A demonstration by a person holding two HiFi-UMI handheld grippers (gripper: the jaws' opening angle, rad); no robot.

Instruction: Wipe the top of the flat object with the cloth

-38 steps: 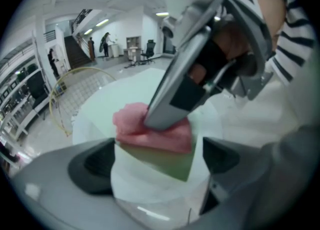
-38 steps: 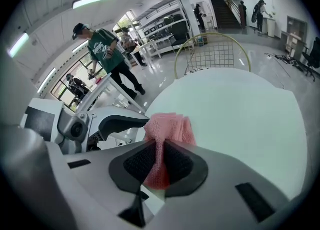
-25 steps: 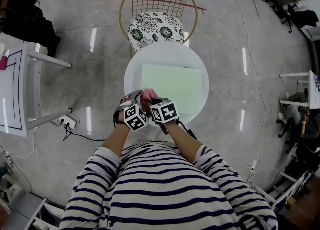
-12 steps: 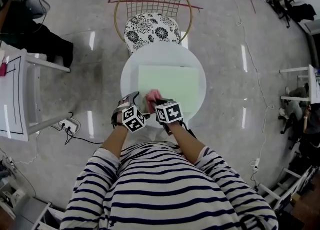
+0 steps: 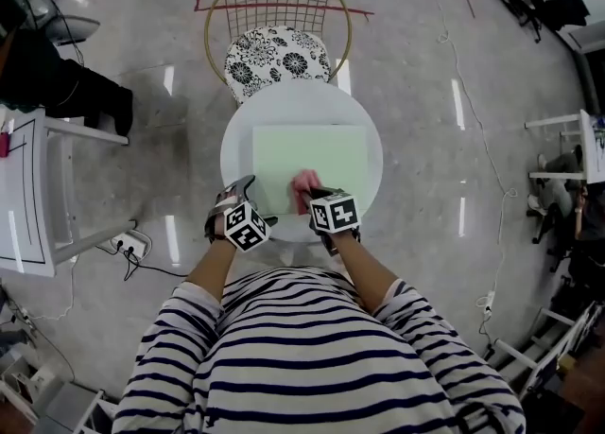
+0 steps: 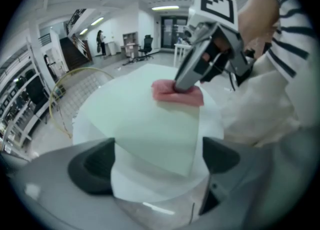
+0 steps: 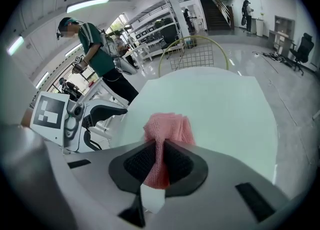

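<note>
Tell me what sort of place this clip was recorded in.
Probably an open-plan lab or workshop, not a home: a power strip lies on the polished floor, storage racks stand behind, and a second person wearing headgear works at another station.

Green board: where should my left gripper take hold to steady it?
Probably the green board's near left corner, from the table's near edge: it lies flat, and that corner points between the open left gripper jaws, clear of the cloth in the right gripper.
</note>
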